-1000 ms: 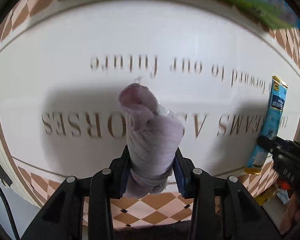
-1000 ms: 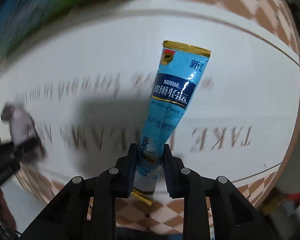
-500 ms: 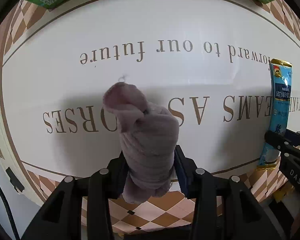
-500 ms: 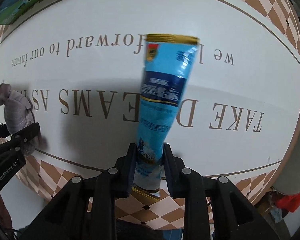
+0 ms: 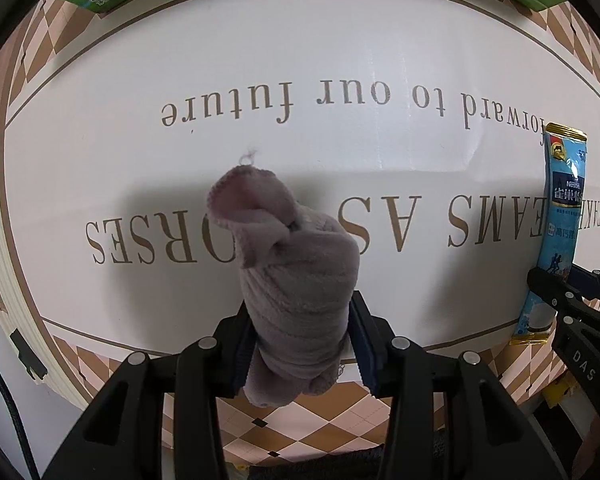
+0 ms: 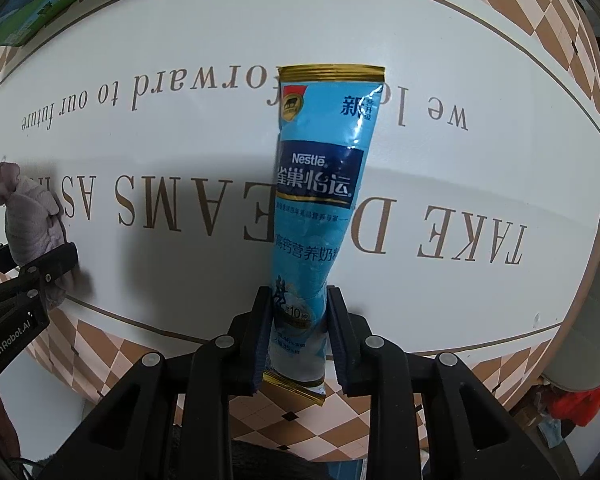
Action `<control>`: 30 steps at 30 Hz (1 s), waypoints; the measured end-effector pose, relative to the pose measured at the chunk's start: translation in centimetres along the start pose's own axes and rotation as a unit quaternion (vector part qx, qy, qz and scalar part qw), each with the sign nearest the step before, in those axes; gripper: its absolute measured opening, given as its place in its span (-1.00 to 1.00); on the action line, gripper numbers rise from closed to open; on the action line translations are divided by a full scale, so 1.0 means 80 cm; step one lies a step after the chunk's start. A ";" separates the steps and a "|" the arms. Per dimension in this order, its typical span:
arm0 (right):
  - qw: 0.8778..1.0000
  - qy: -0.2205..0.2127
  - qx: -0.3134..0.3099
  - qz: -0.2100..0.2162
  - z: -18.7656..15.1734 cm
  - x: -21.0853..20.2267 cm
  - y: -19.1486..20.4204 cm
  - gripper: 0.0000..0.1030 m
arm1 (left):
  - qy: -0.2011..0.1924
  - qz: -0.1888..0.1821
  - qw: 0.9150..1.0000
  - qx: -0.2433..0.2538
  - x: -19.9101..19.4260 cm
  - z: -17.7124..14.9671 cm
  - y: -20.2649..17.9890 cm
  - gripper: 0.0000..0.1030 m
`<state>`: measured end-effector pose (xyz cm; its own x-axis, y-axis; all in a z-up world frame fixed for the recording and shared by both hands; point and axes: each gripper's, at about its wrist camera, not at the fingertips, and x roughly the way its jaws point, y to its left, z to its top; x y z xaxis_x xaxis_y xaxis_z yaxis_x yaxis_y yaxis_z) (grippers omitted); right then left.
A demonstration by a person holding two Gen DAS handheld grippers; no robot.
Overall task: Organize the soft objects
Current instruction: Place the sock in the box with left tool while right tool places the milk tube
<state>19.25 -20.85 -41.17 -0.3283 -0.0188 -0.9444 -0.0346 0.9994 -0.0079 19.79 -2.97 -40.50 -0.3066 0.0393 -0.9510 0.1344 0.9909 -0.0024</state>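
Purple, fuzzy rolled sock [image 5: 300,280] feels soft and squishy squeezed low in my left gripper [image 5: 302,344], while my right gripper [image 6: 298,336] pinches the slippery blue milk-powder packet [image 6: 320,208] near its bottom, above the white table [image 5: 340,52].

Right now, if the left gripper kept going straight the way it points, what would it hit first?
Probably the white tablecloth. The left gripper is shut on a sock that sticks out ahead of it, so the sock would likely touch first, near the printed lettering. How far off is unclear.
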 end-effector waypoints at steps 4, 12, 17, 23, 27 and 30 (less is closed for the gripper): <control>1.000 -0.006 -0.006 -0.012 -0.003 -0.002 0.009 -0.41 | -0.009 -0.002 1.000 -0.003 0.005 0.002 0.003 -0.34; 0.998 -0.037 -0.022 0.047 -0.013 -0.050 0.027 -0.67 | -0.075 -0.041 0.996 0.009 -0.089 -0.004 -0.010 -0.38; 0.988 -0.123 -0.042 0.084 -0.004 -0.167 0.031 -0.67 | -0.148 -0.064 0.987 0.024 -0.207 0.032 0.000 -0.38; 0.972 -0.209 -0.057 0.088 0.058 -0.297 0.021 -0.67 | -0.201 -0.028 0.979 0.023 -0.292 0.135 0.037 -0.38; 0.972 -0.225 -0.034 0.050 0.145 -0.331 0.010 -0.67 | -0.189 0.017 0.982 0.020 -0.296 0.219 0.059 -0.38; 0.977 -0.210 -0.020 0.029 0.212 -0.330 0.010 -0.67 | -0.151 0.007 0.988 0.009 -0.280 0.276 0.078 -0.37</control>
<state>43.87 -19.06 -21.79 0.0848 0.0599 -0.9946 -0.0667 0.9963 0.0543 48.32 -0.55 -26.04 -0.0094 0.0105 -0.9999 0.1541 0.9880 0.0090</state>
